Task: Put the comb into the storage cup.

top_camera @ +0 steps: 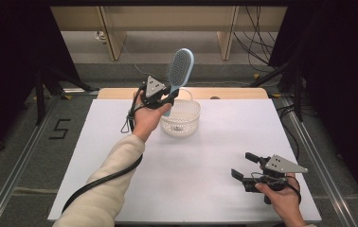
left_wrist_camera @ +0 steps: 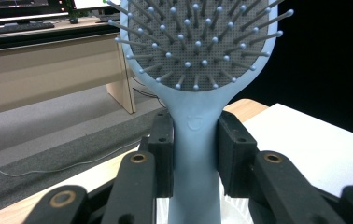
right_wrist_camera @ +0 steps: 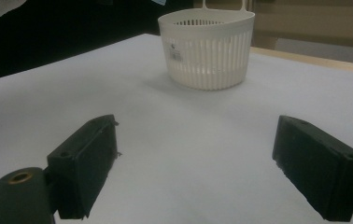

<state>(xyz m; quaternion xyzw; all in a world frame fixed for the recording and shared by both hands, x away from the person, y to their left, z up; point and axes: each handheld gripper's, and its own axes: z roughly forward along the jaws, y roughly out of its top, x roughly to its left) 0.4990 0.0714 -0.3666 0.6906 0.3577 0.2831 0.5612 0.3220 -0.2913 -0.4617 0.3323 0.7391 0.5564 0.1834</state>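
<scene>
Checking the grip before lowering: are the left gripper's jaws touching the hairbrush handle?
Touching. The left gripper view shows both pads pressed flush against the hairbrush handle, no gap.

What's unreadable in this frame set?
- Brush handle end: high view, hidden behind the left gripper and basket rim; left gripper view, cut off by the bottom edge.
- Brush top: left gripper view, cut off by the top edge.
- Basket label: right gripper view, too small.

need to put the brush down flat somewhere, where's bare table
Bare: the wide white stretch between the basket and the right gripper, and the table's left half beside the sleeve. Crowded: the back edge, where the left gripper holds the brush over the basket, and the right front corner.
</scene>
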